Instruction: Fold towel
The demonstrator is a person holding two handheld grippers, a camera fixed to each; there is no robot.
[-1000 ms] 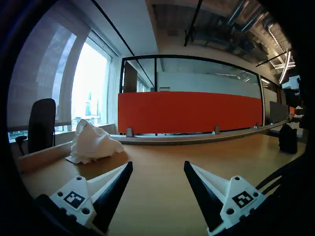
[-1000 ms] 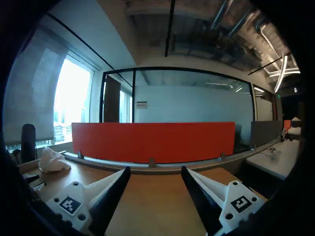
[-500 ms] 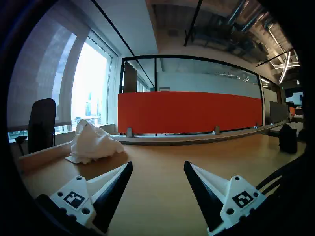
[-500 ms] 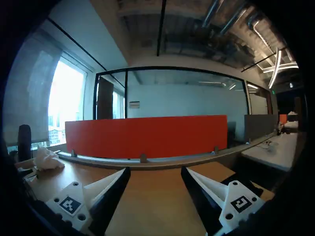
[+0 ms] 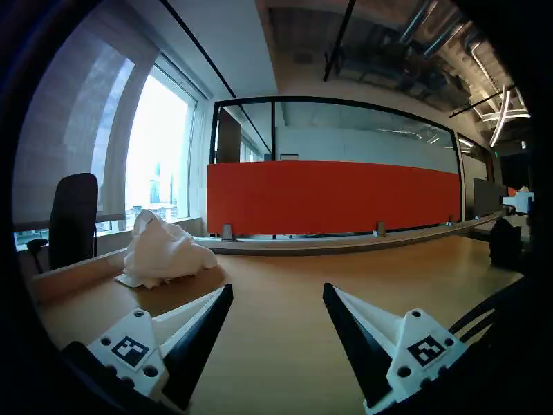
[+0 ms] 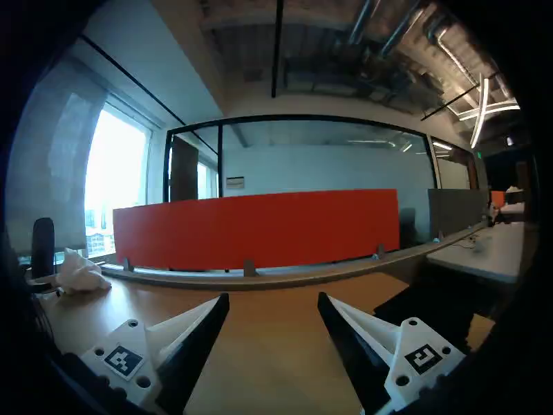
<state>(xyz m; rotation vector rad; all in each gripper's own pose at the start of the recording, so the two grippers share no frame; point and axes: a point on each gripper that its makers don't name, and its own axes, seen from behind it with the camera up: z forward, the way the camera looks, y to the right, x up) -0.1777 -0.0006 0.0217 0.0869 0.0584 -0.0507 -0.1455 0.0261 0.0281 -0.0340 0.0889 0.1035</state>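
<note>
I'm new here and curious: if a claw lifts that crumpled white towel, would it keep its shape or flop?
The towel sits in a soft, creased heap, so it would probably droop and unfurl. It looks light, likely sliding on the smooth table.

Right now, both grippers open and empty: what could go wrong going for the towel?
1. The towel is a crumpled heap with no corner showing: a pinch may grab several layers and the fold could bunch.
2. It lies off to the left of the left gripper, close to the edge of the desk: a nudge might push it over.
</note>
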